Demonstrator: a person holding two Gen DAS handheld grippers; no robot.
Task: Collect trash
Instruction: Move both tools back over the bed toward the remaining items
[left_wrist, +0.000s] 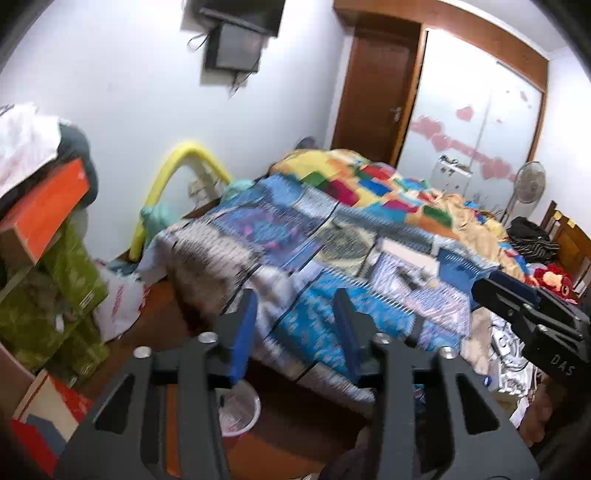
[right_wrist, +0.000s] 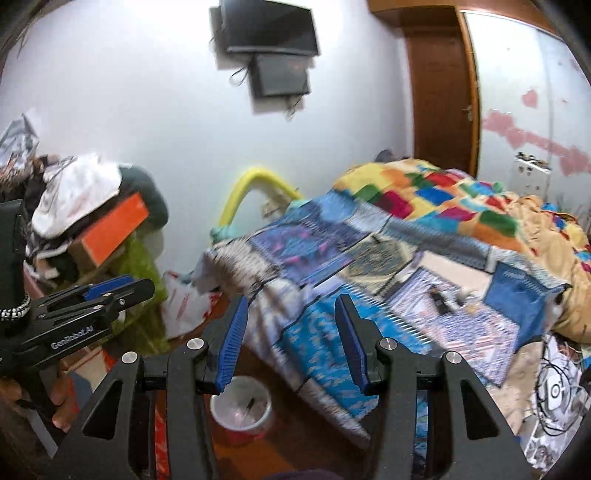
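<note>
A red bin with a white liner (left_wrist: 238, 410) (right_wrist: 242, 410) stands on the wooden floor by the foot of the bed, below both grippers. A few small dark and white items (left_wrist: 412, 277) (right_wrist: 448, 295) lie on the bed's blue patterned cover; blur hides what they are. My left gripper (left_wrist: 295, 295) hangs in the air above the bed's corner, open, with nothing between its blue pads. My right gripper (right_wrist: 291, 299) is open and empty as well. Each shows in the other's view, the left gripper (right_wrist: 107, 288) at the left and the right gripper (left_wrist: 487, 288) at the right.
The bed (left_wrist: 332, 221) carries a colourful patchwork quilt and loose clothes. Green and orange boxes (left_wrist: 55, 258) under clothes stack up at the left, with a white plastic bag (left_wrist: 118, 306) on the floor. A fan (left_wrist: 528, 184), a wooden door (left_wrist: 376, 92) and wall screens (right_wrist: 269, 29) stand behind.
</note>
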